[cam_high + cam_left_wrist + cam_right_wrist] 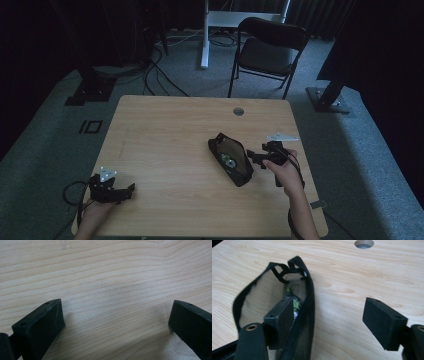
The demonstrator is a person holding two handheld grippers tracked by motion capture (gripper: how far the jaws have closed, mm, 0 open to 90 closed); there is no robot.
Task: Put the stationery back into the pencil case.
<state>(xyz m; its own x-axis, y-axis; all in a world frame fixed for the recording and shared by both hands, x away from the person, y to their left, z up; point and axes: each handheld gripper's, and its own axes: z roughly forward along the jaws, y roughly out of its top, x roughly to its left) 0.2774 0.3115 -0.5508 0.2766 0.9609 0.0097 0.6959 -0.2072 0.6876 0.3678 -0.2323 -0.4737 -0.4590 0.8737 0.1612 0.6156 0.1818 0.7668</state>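
Observation:
A black zip pouch (240,174) lies open on the wooden table (165,130), right of the middle. Something green and silvery (295,305) sits inside it. My right gripper (257,159) is at the pouch's right side and stands open. In the right gripper view (331,315) one jaw is down inside the pouch (308,302) mouth and the other is outside over bare wood. The zip edge runs between them, and neither pad presses on it. My left gripper (129,192) rests near the front left corner. It is open (117,312) with only wood between its jaws.
A round cable hole (238,111) sits near the table's far edge. A black folding chair (270,50) stands behind the table, with a white desk leg (204,35) and floor cables to its left. My right forearm (300,215) crosses the front right corner.

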